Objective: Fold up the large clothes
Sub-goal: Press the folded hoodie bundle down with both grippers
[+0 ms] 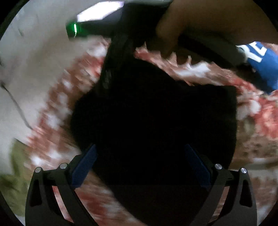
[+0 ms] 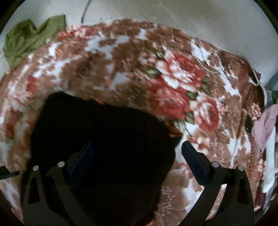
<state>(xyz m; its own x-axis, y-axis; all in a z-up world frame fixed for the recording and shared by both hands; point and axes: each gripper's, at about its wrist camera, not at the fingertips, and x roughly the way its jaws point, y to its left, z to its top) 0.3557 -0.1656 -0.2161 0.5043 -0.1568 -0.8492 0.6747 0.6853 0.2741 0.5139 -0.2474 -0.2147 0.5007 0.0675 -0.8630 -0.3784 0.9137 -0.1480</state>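
Black garment (image 2: 104, 139) bunched on floral blanket (image 2: 173, 83); left gripper (image 1: 140, 153) and right gripper (image 2: 137, 149) both spread wide, gripping nothing; green cloth (image 2: 29, 40) (crumpled) at blanket's edge.

Dim indoor light, both views. Left wrist view: heavy motion smear across the floral blanket (image 1: 57, 121), pattern streaked into arcs; a bright window patch (image 1: 97, 11) blown out at top, possibly the main light source. Black garment (image 1: 152, 118) reads as a flat void, no folds or texture recoverable. Right wrist view: milder blur, roses on the blanket (image 2: 173, 83) still legible. Strong fisheye curvature, black vignette at all corners. Pale wall (image 2: 191, 19) soft, evenly lit, no hard shadows.
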